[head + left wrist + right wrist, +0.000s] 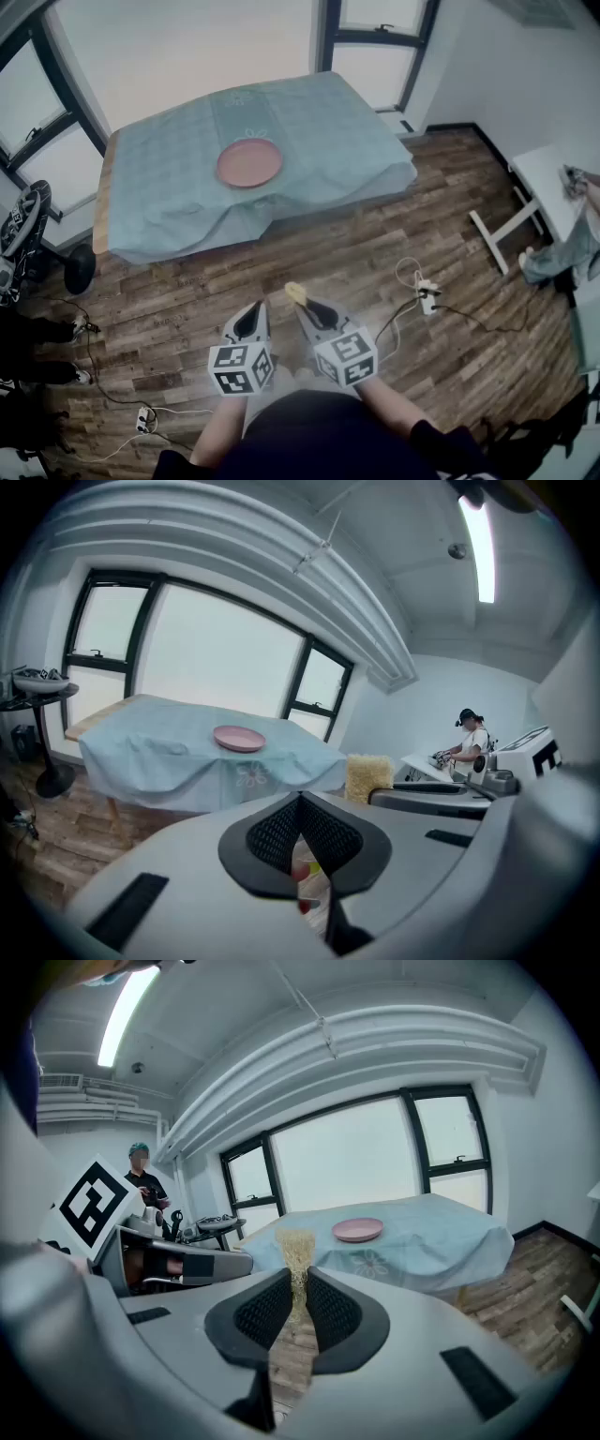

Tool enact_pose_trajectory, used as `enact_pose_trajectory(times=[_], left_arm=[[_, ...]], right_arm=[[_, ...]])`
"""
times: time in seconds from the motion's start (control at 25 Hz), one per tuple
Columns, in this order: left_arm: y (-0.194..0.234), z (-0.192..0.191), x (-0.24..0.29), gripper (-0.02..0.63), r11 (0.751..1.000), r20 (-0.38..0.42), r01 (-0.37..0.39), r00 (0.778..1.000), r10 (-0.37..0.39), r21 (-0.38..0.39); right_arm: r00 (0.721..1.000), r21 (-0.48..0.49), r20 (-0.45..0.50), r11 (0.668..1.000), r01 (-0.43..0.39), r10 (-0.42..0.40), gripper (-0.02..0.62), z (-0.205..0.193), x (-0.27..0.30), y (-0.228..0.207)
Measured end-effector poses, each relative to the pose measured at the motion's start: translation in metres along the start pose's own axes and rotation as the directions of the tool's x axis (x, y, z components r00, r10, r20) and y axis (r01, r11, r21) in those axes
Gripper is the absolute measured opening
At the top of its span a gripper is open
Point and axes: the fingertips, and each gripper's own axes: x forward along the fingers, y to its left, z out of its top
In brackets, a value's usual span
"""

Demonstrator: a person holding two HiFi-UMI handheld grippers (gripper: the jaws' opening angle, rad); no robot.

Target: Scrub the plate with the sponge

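A pink plate (249,163) rests on a table draped in a pale green cloth (309,122), well ahead of both grippers; it also appears as the plate (239,738) and the plate (357,1230). Over the wooden floor, my right gripper (300,298) is shut on a yellow sponge (294,292), whose fibrous top sticks up between the pads as the sponge (296,1251). From the left gripper view the same sponge (368,776) shows side-on. My left gripper (255,314) hangs beside it, shut and holding nothing.
Cables and a power strip (427,296) lie on the plank floor to the right. A white bench (544,202) stands far right, a black stand (80,267) at the left. A person (466,744) works at equipment in the background.
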Motion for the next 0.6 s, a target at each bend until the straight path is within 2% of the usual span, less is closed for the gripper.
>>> enact_pose_trajectory(times=[0.4, 0.6], left_arm=[[-0.005, -0.005, -0.005, 0.012, 1.0, 0.009, -0.022, 1.0, 0.022, -0.007], [-0.011, -0.007, -0.007, 0.011, 1.0, 0.018, -0.028, 0.999, 0.029, -0.012]], right_arm=[[1.0, -0.02, 0.012, 1.0, -0.023, 0.023, 0.052, -0.004, -0.008, 0.004], [0.999, 0.008, 0.044, 0.999, -0.032, 0.031, 0.052, -0.002, -0.013, 0.0]])
